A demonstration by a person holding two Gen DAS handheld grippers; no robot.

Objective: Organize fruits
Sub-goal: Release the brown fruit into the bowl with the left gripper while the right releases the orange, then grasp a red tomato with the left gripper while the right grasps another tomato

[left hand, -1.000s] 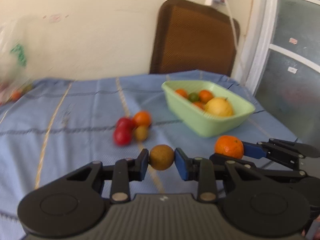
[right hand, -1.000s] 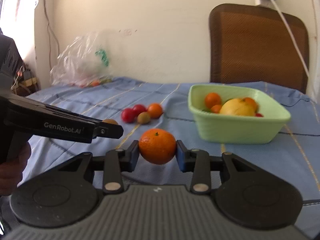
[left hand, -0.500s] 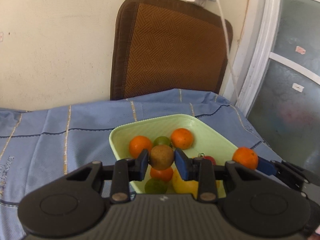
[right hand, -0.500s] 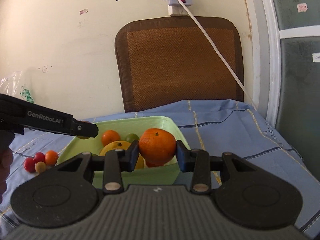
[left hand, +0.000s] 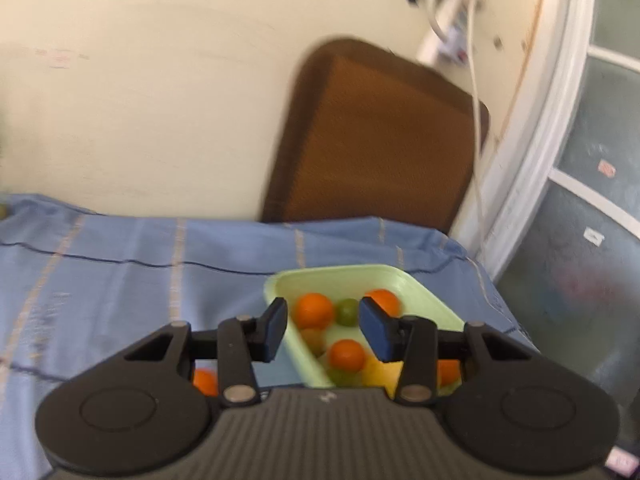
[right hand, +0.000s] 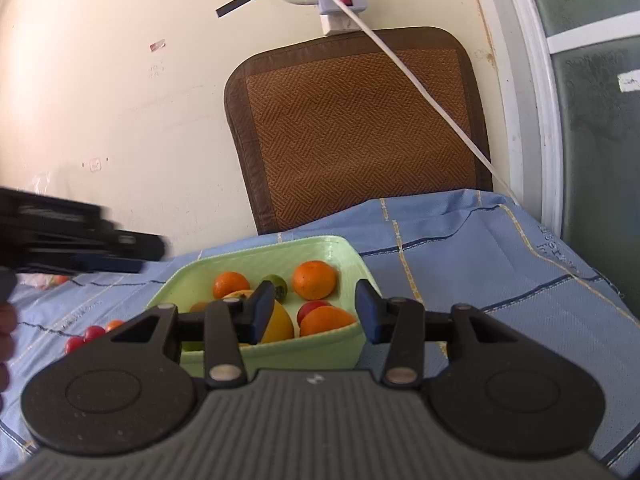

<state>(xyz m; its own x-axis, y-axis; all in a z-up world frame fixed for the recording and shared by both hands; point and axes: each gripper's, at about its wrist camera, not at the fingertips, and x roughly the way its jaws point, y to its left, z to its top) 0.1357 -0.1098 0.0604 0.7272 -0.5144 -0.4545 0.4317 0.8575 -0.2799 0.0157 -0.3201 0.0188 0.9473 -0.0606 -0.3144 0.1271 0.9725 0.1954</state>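
A pale green bowl (left hand: pixel 352 270) (right hand: pixel 256 252) on the blue cloth holds oranges (right hand: pixel 314 280), a small green fruit (right hand: pixel 276 286), a yellow fruit (right hand: pixel 280 322) and a red one (right hand: pixel 310 307). My left gripper (left hand: pixel 323 332) hovers at the bowl's near left corner. Its jaws are opening and nothing is between them. My right gripper (right hand: pixel 315 312) sits over the bowl's near rim, jaws also opening and empty, with an orange (right hand: pixel 326 320) lying just below the gap. In the right wrist view the left gripper (right hand: pixel 120 248) shows blurred at the left.
Small red and orange fruits (right hand: pixel 86 336) lie loose on the cloth left of the bowl, and one orange (left hand: pixel 205 382) shows under my left finger. A brown woven chair back (right hand: pixel 360 128) leans on the wall behind. A white cable (right hand: pixel 420 92) hangs across it. A window frame (right hand: pixel 540 120) stands to the right.
Both grippers have opened. The brown fruit has left the left jaws and the orange has left the right jaws, now lying in the bowl. The left gripper has drawn back leftward.
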